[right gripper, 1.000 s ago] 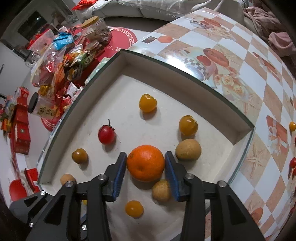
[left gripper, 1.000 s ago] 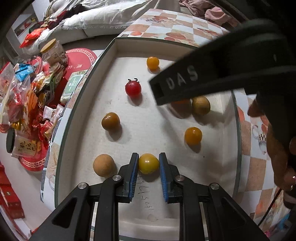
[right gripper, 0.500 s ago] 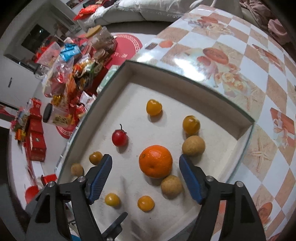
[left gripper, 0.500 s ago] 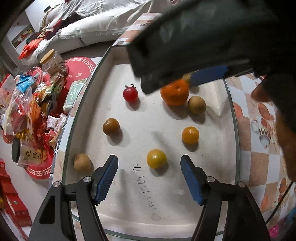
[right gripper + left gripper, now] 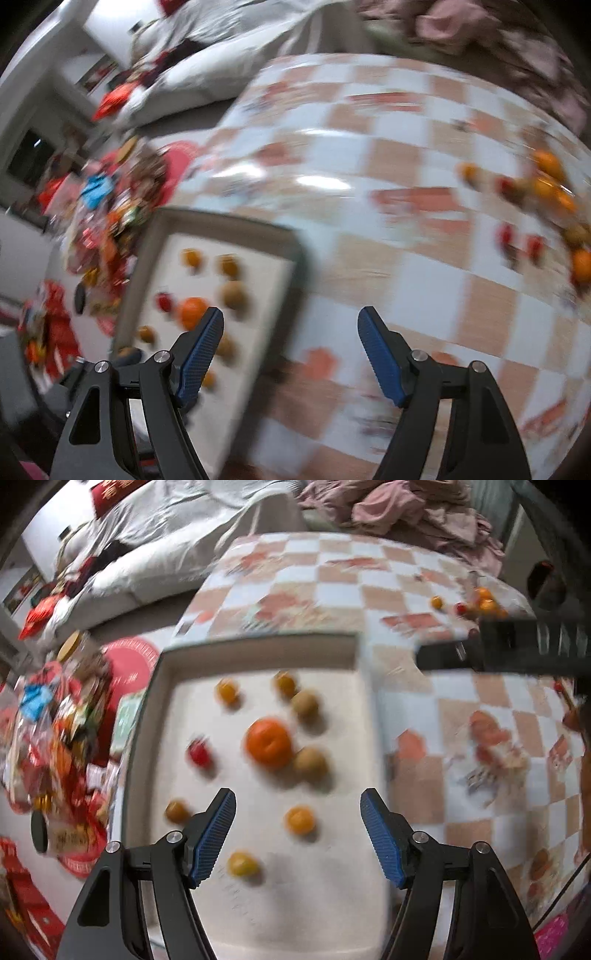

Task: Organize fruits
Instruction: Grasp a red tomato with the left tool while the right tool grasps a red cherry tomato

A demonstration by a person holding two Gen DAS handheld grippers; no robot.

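A shallow white tray [image 5: 255, 651] on the checkered table holds several fruits: a large orange [image 5: 268, 742], a red tomato [image 5: 198, 753], brown round fruits and small yellow and orange tomatoes. My left gripper [image 5: 298, 834] is open and empty above the tray's near part. My right gripper [image 5: 290, 350] is open and empty, above the table beside the tray's right rim [image 5: 295, 266]. A pile of loose fruit [image 5: 550, 206] lies at the table's far right, also in the left wrist view [image 5: 480, 603]. Both views are motion-blurred.
Snack packets and red boxes [image 5: 55, 738] crowd the floor left of the table. A sofa with white bedding [image 5: 155, 546] and pink clothes [image 5: 399, 506] stands behind. The right gripper's black body [image 5: 517, 650] crosses the left wrist view at right.
Both grippers opened, letting go of the yellow tomato and the orange in the tray. Both then lifted back and swung right toward the open table.
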